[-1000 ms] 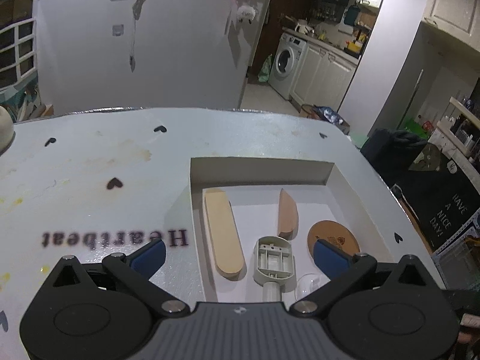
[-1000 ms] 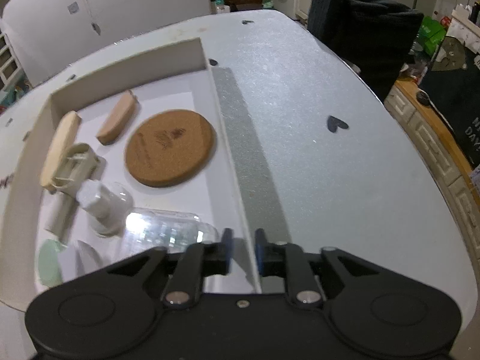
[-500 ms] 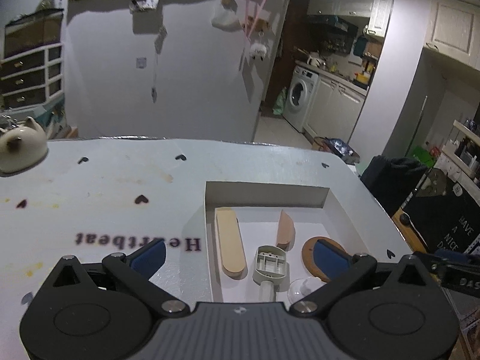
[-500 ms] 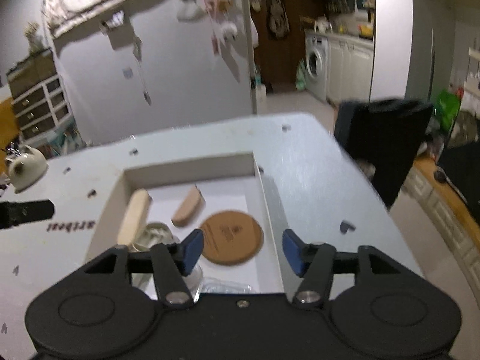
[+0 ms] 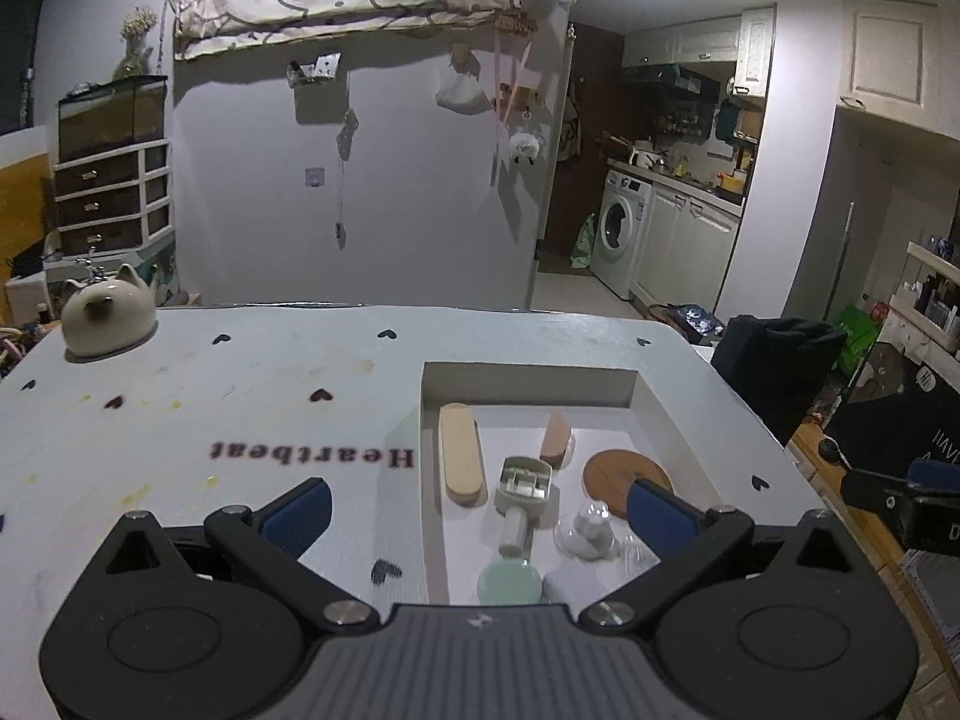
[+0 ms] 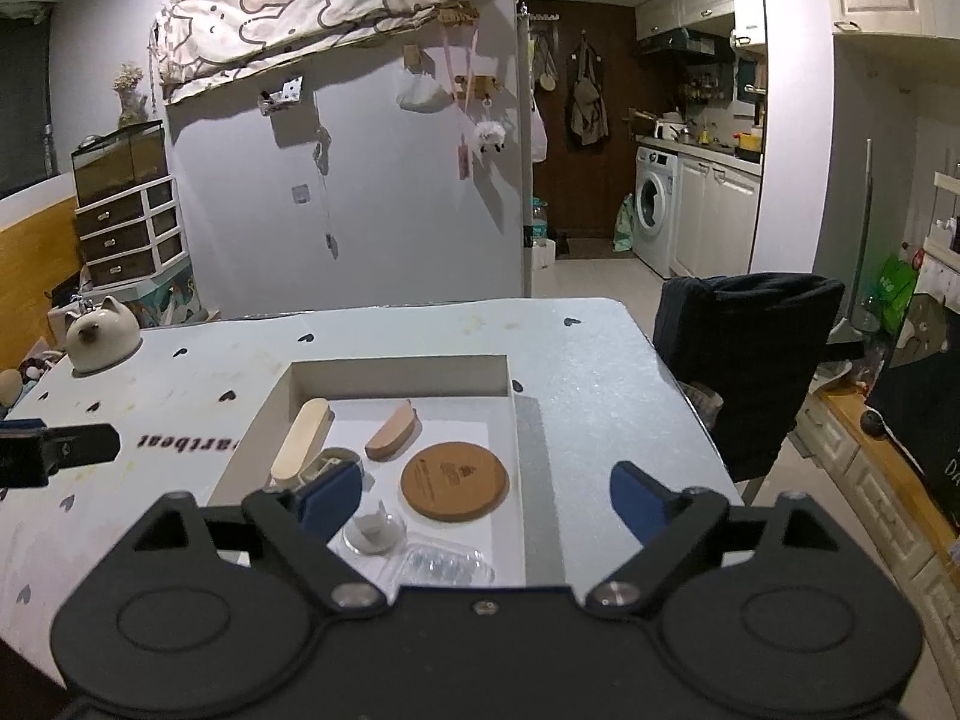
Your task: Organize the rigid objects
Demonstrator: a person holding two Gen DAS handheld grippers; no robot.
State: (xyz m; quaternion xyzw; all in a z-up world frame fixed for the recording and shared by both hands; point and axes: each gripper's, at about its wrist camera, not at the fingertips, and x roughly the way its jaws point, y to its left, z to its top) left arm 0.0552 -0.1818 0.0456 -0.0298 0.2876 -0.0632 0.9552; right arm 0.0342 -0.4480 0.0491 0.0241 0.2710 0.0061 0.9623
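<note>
A shallow white box [image 5: 528, 387] [image 6: 396, 378] lies on the table. In it are a long wooden oval [image 5: 461, 453], a small wooden wedge [image 5: 555, 438], a cork coaster [image 6: 454, 480], a grey plastic handle piece [image 5: 523, 480], a clear suction cup [image 6: 372, 531], a clear plastic case [image 6: 441, 564] and a mint disc [image 5: 510, 582]. My left gripper [image 5: 477, 510] hangs open above the box's near left side, holding nothing. My right gripper [image 6: 486, 498] hovers above the box's near end. Its jaws are opening, with nothing between them.
A cat-shaped ceramic pot [image 5: 108, 315] stands at the table's far left corner. A chair draped in black cloth [image 6: 744, 348] stands just off the table's right edge. The white tabletop [image 5: 240, 396] with printed hearts stretches left of the box.
Both grippers rose and drew back from the box, so more of the room shows. The right gripper's jaws went from nearly shut to wide apart. The left stayed open.
</note>
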